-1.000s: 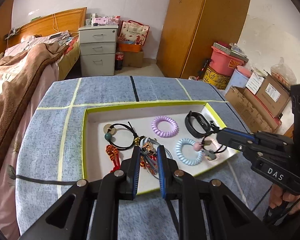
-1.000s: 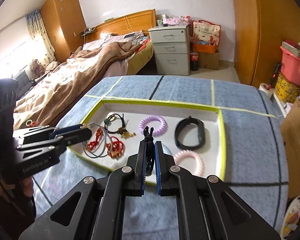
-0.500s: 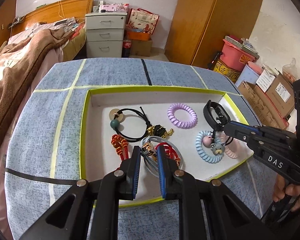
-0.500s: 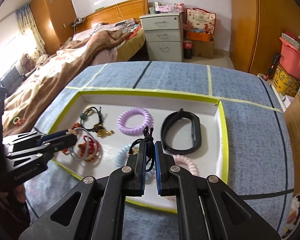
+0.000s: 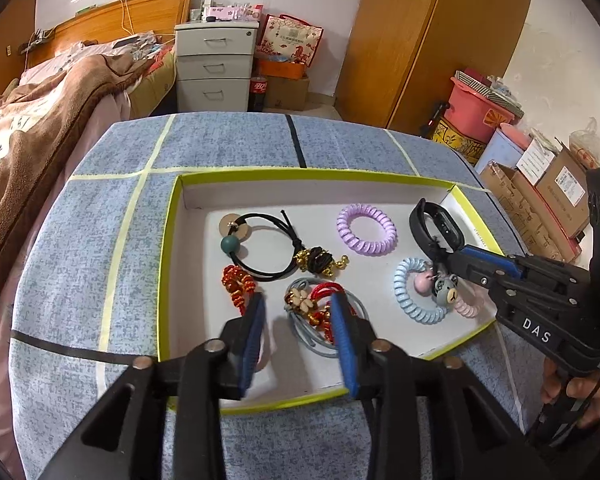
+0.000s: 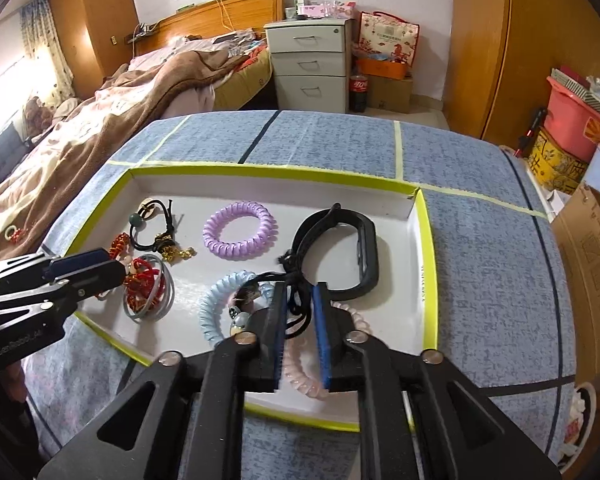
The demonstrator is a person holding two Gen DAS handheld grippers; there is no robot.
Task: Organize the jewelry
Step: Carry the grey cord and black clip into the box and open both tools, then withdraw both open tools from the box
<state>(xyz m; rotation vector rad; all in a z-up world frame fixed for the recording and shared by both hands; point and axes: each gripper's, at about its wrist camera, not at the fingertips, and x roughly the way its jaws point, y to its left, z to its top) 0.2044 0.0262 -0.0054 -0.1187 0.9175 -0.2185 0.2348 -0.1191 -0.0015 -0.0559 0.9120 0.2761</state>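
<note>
Compared with a moment back, both grippers have dropped closer to the tray (image 5: 168, 264) and both sets of jaws have just been opening. The left gripper (image 5: 298, 308) now stands wide apart over the red and gold knotted bracelet (image 5: 324, 312) and grey cord loop (image 5: 320, 344), not pinching either. The right gripper (image 6: 300, 300) is only a little apart, with the black cord hair tie (image 6: 296, 280) hanging loose between the pads, its bear charm (image 5: 446, 290) resting on the blue spiral tie (image 5: 410, 292). That cord runs roughly away from the right camera, knotted end farthest out, next to the black wristband (image 6: 340, 252). It's thin, black and slack.
</note>
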